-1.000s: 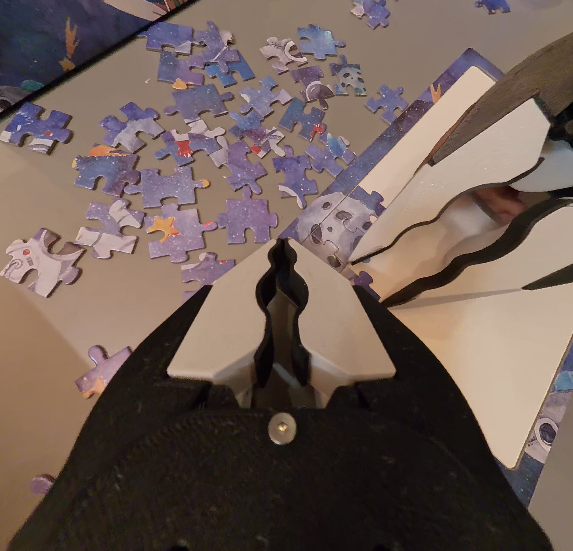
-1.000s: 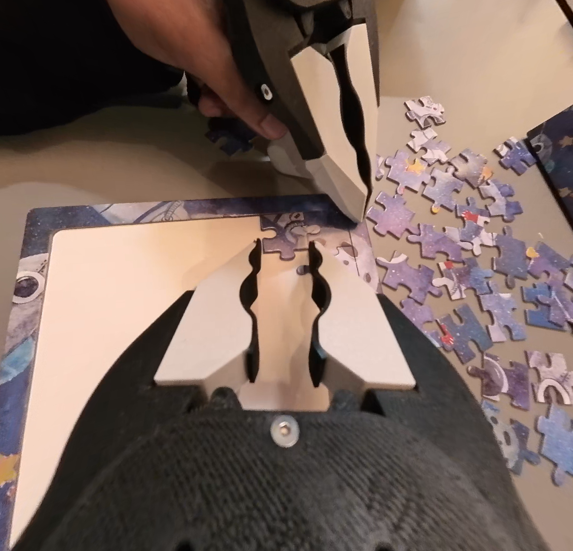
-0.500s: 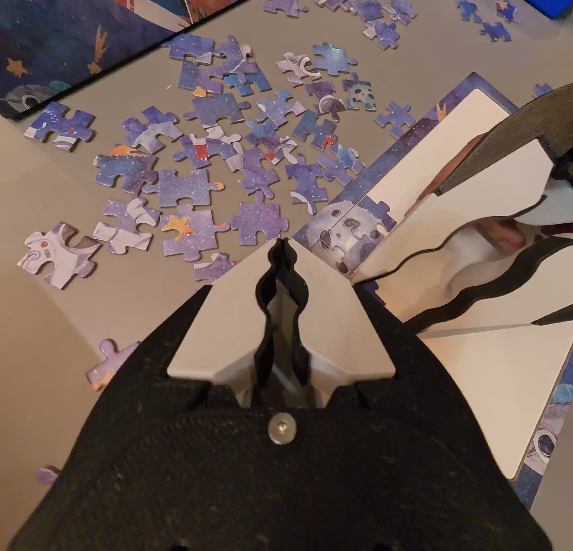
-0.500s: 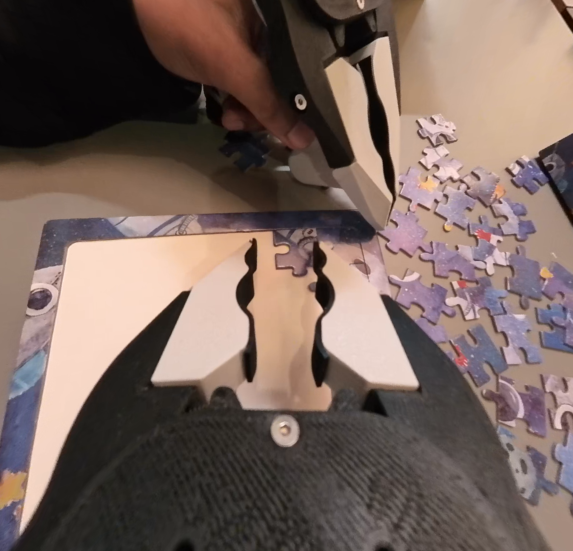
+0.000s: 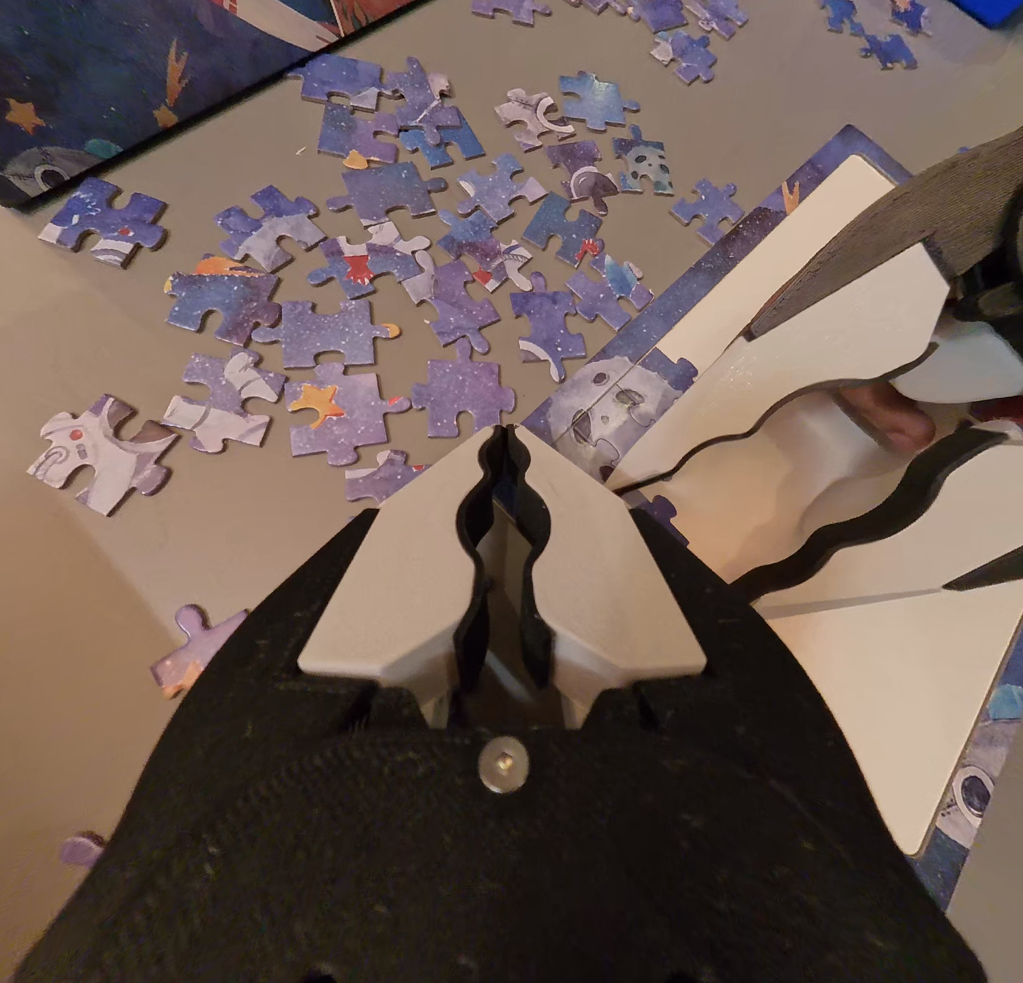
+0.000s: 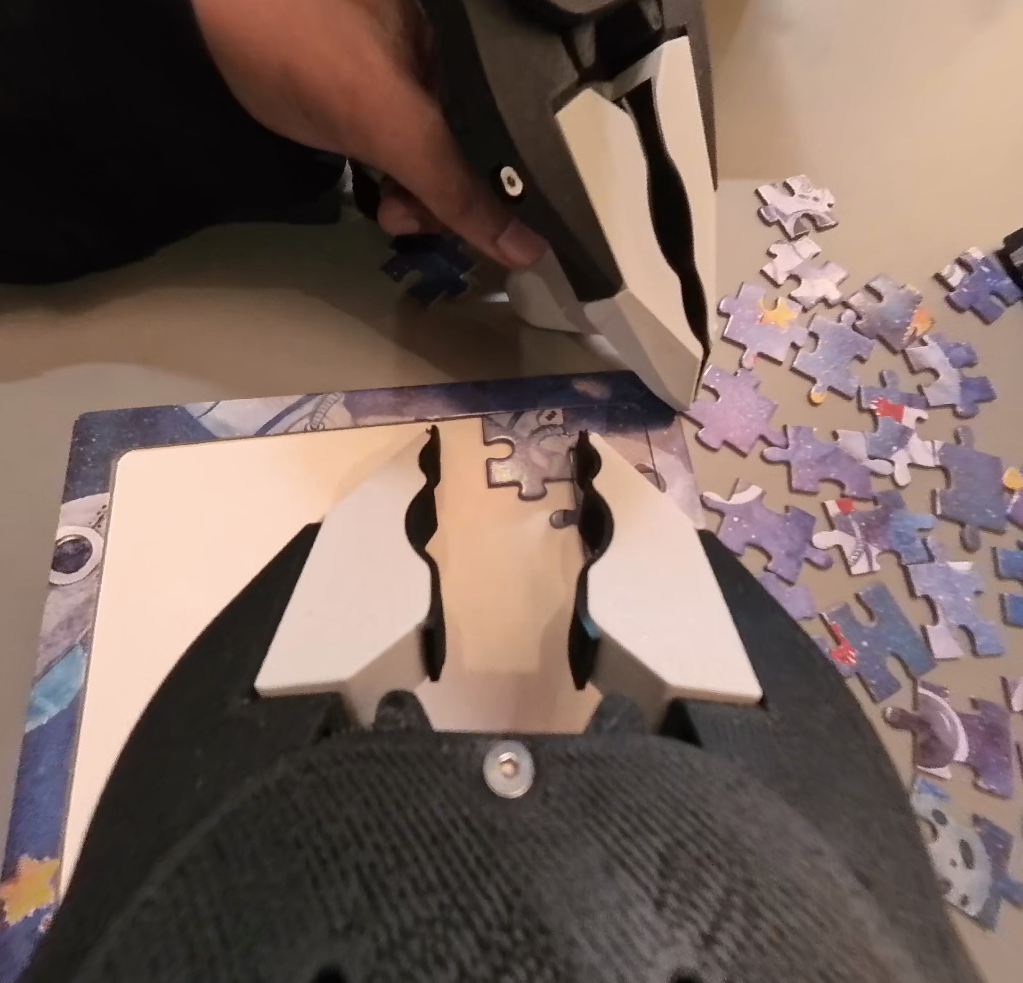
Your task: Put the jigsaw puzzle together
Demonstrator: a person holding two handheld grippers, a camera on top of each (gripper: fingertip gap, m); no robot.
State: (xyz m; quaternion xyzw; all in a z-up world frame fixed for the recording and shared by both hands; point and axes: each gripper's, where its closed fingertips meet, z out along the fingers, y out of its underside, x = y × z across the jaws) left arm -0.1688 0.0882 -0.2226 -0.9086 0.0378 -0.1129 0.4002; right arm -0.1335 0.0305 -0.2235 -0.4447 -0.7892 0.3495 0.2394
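1. Two sets of tongs are working at one corner of a puzzle tray [image 6: 94, 513], a flat board with a raised, space-printed frame around a cream recess.
2. A few fitted pieces [image 6: 526, 458] are lying in the tray's recess, at the corner toward 1 o'clock in the right wrist view; the remainder of the recess is showing bare cream.
3. The right tongs [image 6: 506, 436] are hanging released over the tray, fingers spread wide with nothing between them, tips flanking the fitted pieces.
4. The left tongs [image 5: 505, 429] are clenched tip to tip on nothing, pointing at the tray's corner, beside a loose purple piece [image 5: 462, 400].
5. Many loose pieces [image 5: 332, 336] are lying scattered on the table [image 5: 83, 541] from 9 to 12 o'clock of the left tongs.
6. A dark printed board [image 5: 83, 71] is lying at 11 o'clock.
7. A hand [image 6: 354, 104] is gripping the left tongs.
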